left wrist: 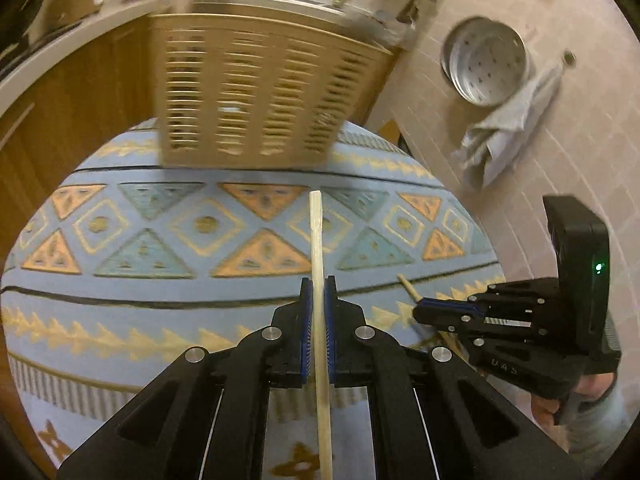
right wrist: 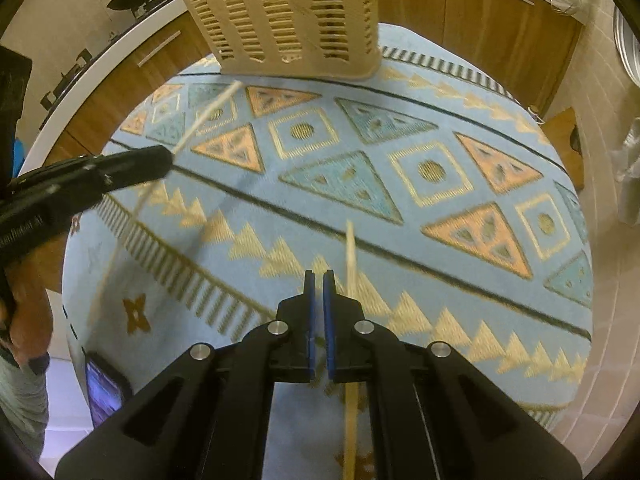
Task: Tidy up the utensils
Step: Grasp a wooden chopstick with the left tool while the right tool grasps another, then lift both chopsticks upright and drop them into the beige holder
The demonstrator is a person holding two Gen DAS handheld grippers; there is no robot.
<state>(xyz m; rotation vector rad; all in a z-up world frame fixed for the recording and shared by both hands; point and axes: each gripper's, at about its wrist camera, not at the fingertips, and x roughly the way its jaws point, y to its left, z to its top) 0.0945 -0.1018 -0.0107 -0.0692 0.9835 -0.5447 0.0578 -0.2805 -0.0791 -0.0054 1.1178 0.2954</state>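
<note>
A patterned blue surface point(right wrist: 280, 184) carries a slatted beige basket point(left wrist: 256, 92) at its far edge. Nearer than the basket, the left tool point(left wrist: 319, 292) clamps one chopstick point(left wrist: 318, 248). The right tool point(right wrist: 319, 284), nearly closed, has a second chopstick point(right wrist: 351, 248) just beside it; whether it grips is unclear.
</note>
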